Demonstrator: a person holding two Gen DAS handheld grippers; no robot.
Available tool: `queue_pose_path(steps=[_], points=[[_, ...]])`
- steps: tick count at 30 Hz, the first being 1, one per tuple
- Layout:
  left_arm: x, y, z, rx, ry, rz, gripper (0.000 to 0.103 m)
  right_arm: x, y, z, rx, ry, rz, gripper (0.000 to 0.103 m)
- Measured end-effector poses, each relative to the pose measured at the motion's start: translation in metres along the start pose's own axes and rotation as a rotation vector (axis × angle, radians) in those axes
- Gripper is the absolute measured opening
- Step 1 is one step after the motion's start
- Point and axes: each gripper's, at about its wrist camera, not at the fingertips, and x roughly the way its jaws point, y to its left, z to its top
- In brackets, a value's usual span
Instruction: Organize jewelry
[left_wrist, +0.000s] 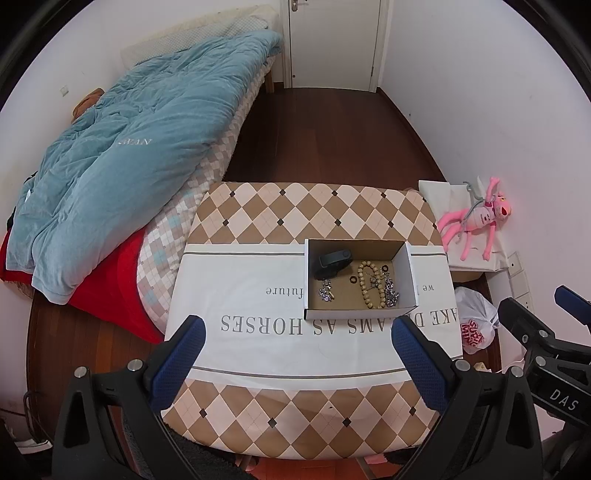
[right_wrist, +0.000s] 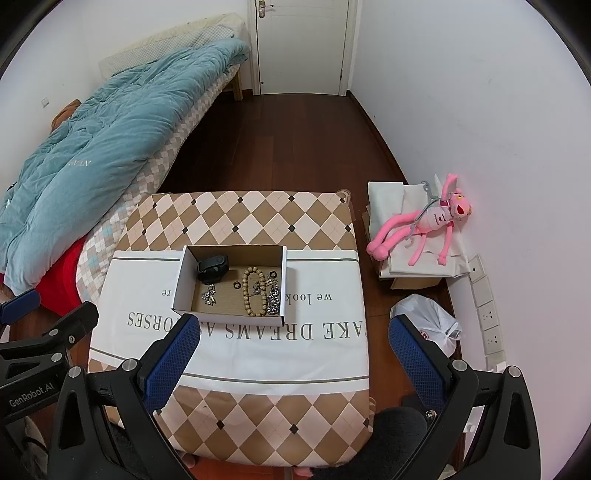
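Observation:
An open white cardboard box (left_wrist: 410, 271) (right_wrist: 181, 284) sits on the cloth-covered table (left_wrist: 258, 354) (right_wrist: 314, 354). In it lie a black watch (left_wrist: 332, 260) (right_wrist: 212, 267), a wooden bead bracelet (left_wrist: 369, 284) (right_wrist: 255, 291), a silver chain (left_wrist: 391, 291) (right_wrist: 273, 299), a small silver piece (left_wrist: 325, 290) (right_wrist: 208, 295) and small black rings (left_wrist: 352, 278) (right_wrist: 236, 285). My left gripper (left_wrist: 299, 339) is open and empty, held above the table in front of the box. My right gripper (right_wrist: 293, 341) is open and empty, to the box's near right.
A bed with a blue quilt (left_wrist: 140, 140) (right_wrist: 92, 155) stands left of the table. A pink plush toy (left_wrist: 476, 221) (right_wrist: 428, 225) lies on white paper to the right. A white plastic bag (left_wrist: 476, 325) (right_wrist: 432, 321) sits on the wooden floor (left_wrist: 325, 136). A white door (left_wrist: 332, 40) is at the back.

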Motion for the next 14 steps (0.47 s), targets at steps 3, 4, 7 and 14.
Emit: queue_pose_path(steps=[3, 4, 7, 14], points=[[-0.0004, 0.0000, 0.0000, -0.002, -0.001, 0.000, 0.103, -0.0001, 0.0001, 0.0001, 0.001, 0.001, 0.000, 0.103], [-0.0005, 0.0000, -0.0002, -0.002, -0.001, 0.001, 0.103, -0.0006, 0.0002, 0.0000, 0.001, -0.001, 0.000, 0.103], [-0.0006, 0.0001, -0.0005, 0.000, 0.000, -0.001, 0.103, 0.0002, 0.0001, 0.0010, 0.002, 0.001, 0.001, 0.103], [-0.0071, -0.0029, -0.0031, 0.006, -0.009, -0.006, 0.103, -0.0010, -0.0008, 0.0005, 0.001, 0.000, 0.001, 0.103]])
